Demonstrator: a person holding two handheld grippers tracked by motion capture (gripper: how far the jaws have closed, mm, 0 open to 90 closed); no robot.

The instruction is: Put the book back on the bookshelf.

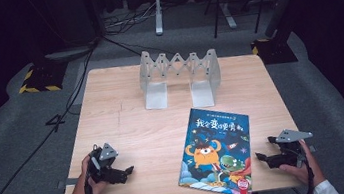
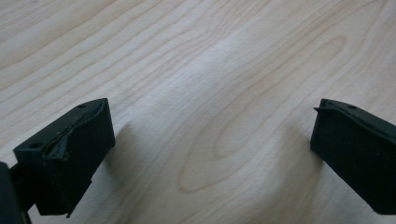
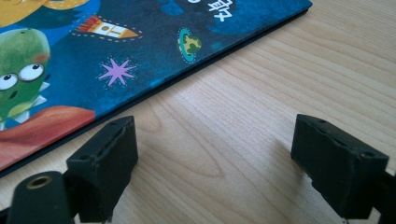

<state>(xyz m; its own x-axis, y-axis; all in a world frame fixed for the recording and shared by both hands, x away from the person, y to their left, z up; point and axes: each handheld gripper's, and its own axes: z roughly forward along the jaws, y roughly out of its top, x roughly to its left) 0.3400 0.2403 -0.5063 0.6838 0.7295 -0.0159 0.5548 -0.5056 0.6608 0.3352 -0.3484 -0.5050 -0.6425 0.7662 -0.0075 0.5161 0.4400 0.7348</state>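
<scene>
A picture book (image 1: 216, 151) is lying flat on the pale wood-grained surface (image 1: 128, 128), near its front edge and right of centre, with its long right side just beside the right tongs (image 1: 263, 157). Those tongs are standing spread and grasping nothing, their black blocky pads resting low on the wood beside the book's thin dark edge (image 3: 196, 70). The left tongs (image 1: 128, 171) are likewise waiting released over bare wood, well apart from the book. To lift the book well, the right tongs are probably needing to slide one pad under that slim, glossy cover. A folding metal bookstand (image 1: 180, 78) is sitting empty at the back.
</scene>
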